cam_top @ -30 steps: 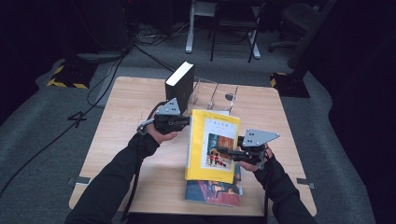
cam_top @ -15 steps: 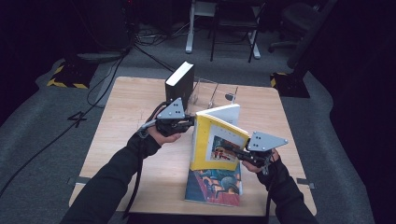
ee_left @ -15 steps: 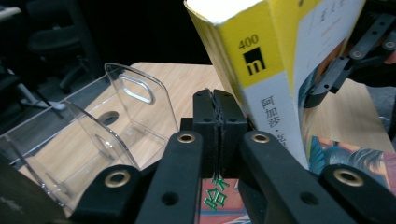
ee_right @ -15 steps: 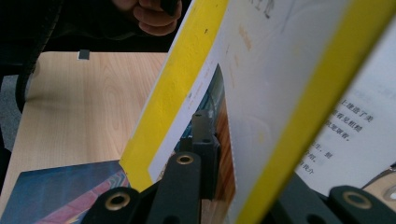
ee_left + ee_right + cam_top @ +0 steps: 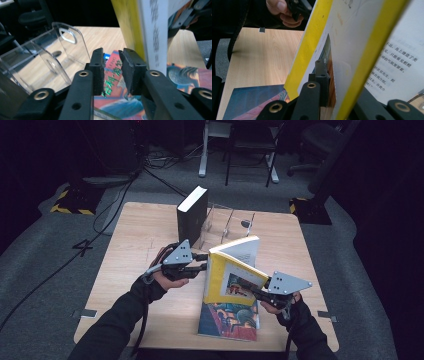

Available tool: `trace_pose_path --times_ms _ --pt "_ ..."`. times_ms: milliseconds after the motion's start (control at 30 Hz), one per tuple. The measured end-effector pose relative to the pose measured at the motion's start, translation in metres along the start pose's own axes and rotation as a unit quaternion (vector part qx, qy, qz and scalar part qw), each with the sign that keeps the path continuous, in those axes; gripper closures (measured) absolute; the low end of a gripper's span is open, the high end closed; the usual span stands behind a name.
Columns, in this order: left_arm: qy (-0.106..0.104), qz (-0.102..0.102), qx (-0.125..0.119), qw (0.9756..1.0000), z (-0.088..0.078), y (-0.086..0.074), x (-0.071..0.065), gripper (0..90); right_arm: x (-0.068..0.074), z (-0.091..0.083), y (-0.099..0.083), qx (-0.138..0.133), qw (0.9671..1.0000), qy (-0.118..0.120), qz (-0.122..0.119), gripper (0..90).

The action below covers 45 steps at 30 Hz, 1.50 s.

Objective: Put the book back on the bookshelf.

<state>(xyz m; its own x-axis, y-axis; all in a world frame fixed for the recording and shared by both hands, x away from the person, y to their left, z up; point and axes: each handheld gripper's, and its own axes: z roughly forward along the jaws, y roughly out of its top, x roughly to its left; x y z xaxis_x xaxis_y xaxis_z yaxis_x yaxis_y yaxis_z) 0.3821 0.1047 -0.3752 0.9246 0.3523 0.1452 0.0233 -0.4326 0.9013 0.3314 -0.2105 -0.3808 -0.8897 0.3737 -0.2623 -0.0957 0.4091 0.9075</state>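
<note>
Yellow book [image 5: 232,280] is tilted up on edge over the flat book [image 5: 229,320], near table centre-front, clamped by the right gripper [image 5: 256,291] at its lower cover. Left gripper [image 5: 204,266], jaws just parting and empty, sits beside the spine. Judgement: steady the spine from the left, then walk the yellow book upright toward the clear rack [image 5: 227,222] beside the black book [image 5: 192,215].

Table [image 5: 150,235] brightly lit from above, surroundings dark; both gripper views blur close up.
</note>
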Motion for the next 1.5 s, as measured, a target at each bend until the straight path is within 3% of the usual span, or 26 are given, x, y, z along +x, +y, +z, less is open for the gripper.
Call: trace_pose_path --times_ms 267,533,733,867,967,1200,1267,1333,1367,1500 --pt "0.009 -0.001 0.028 0.9996 -0.005 -0.023 -0.018 61.1 0.006 -0.003 -0.001 -0.001 1.0000 -0.004 -0.007 86.5" --pt "-0.014 -0.010 0.053 0.9985 -0.009 -0.044 -0.034 54.4 0.011 -0.005 -0.001 -0.003 0.9999 -0.008 -0.008 86.5" --pt "-0.025 -0.019 0.064 0.9975 0.001 -0.052 -0.045 43.5 0.013 -0.005 -0.001 -0.004 0.9999 -0.007 -0.008 86.5" --pt "-0.032 -0.031 0.065 0.9969 0.021 -0.057 -0.053 41.4 0.015 -0.006 -0.001 -0.005 0.9999 -0.008 -0.012 86.5" --pt "-0.033 -0.034 0.057 0.9972 0.032 -0.056 -0.057 42.1 0.017 -0.007 -0.001 -0.004 0.9998 -0.010 -0.016 86.2" --pt "-0.028 -0.038 0.004 0.9989 0.043 -0.042 -0.058 51.6 0.016 -0.014 -0.005 -0.006 0.9998 -0.019 -0.011 81.8" --pt "-0.024 -0.035 -0.006 0.9991 0.044 -0.037 -0.056 54.2 0.014 -0.019 -0.007 -0.010 0.9996 -0.025 -0.006 80.7" --pt "-0.025 -0.044 -0.012 0.9986 0.045 -0.033 -0.055 54.3 0.014 -0.025 -0.008 -0.013 0.9994 -0.033 -0.005 80.6" --pt "-0.023 -0.036 -0.016 0.9990 0.046 -0.030 -0.054 54.8 0.014 -0.028 -0.009 -0.012 0.9992 -0.038 -0.008 80.6" --pt "-0.024 -0.035 -0.026 0.9987 0.046 -0.024 -0.053 59.5 0.015 -0.036 -0.012 -0.012 0.9980 -0.061 -0.010 77.9"
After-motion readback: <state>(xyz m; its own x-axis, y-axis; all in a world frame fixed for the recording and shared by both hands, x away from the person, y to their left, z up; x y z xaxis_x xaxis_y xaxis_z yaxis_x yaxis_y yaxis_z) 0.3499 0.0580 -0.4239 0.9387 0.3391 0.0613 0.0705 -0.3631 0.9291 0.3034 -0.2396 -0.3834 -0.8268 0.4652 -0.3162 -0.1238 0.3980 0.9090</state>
